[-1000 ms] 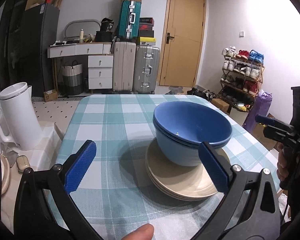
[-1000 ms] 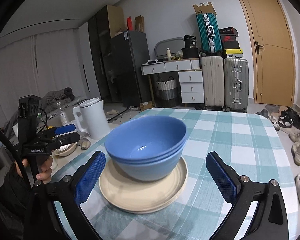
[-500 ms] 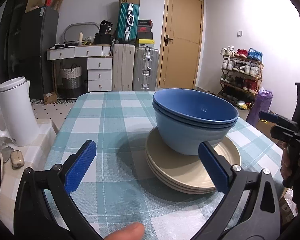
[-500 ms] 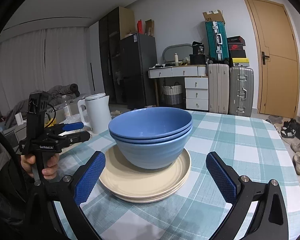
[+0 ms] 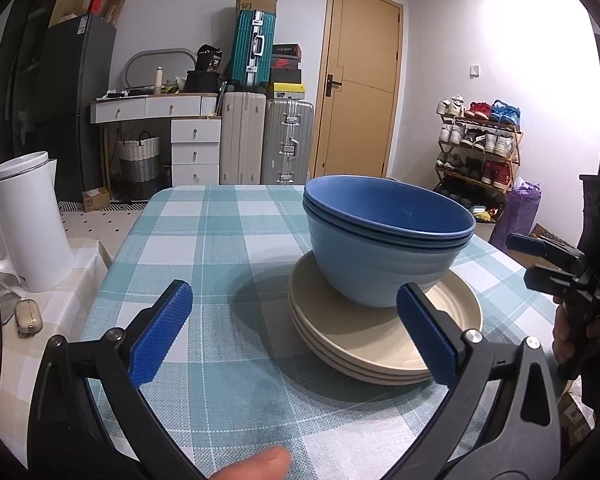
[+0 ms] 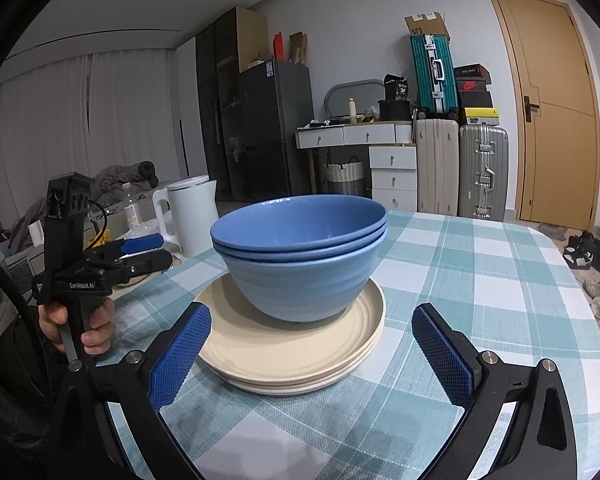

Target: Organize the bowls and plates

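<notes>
Both grippers are sinking lower toward the table [image 5: 228, 240], jaws gaping, empty: left gripper [image 5: 292, 336], right gripper [image 6: 312, 356]. Nested bowls [image 6: 300, 256] are sitting on stacked plates [image 6: 284, 352] mid-table. Likely rigid, smooth, slippery; gripping a rim seems safest.

Even indoor light; glare whitens the upper right wall in the left view; edges bend, corners black.
</notes>
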Action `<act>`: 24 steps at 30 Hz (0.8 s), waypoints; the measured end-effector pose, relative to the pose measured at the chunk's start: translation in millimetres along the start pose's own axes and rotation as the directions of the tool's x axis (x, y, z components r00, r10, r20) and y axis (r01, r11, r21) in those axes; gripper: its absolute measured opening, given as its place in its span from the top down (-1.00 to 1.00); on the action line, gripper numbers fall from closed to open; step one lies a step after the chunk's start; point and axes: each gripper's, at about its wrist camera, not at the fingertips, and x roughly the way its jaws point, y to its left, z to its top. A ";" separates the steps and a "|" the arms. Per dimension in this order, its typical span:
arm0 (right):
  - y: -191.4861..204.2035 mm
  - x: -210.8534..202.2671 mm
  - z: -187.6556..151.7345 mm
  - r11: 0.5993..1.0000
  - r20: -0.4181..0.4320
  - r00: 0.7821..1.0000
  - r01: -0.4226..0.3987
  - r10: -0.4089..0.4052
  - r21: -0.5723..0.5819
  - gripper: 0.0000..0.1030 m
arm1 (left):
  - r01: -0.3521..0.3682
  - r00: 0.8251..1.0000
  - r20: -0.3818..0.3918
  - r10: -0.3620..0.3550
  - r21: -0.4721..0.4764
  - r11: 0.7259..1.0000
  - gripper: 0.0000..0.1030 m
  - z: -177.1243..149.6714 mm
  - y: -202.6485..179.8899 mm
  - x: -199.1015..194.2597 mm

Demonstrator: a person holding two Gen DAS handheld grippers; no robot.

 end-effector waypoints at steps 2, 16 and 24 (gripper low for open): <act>-0.8 2.3 -1.2 1.000 -0.005 1.000 -0.001 0.001 0.002 -0.99 | -0.001 1.000 -0.002 0.001 0.001 1.000 -0.98 0.2 0.7 0.5; -2.9 -1.9 -4.4 1.000 0.029 1.000 -0.013 0.013 -0.002 -0.99 | 0.012 1.000 -0.008 -0.012 -0.012 1.000 -0.98 -1.9 4.1 10.5; -4.6 -4.3 -5.5 1.000 0.033 0.999 -0.018 0.017 0.007 -0.99 | 0.012 1.000 -0.005 -0.012 -0.010 1.000 -0.98 -1.9 4.0 9.1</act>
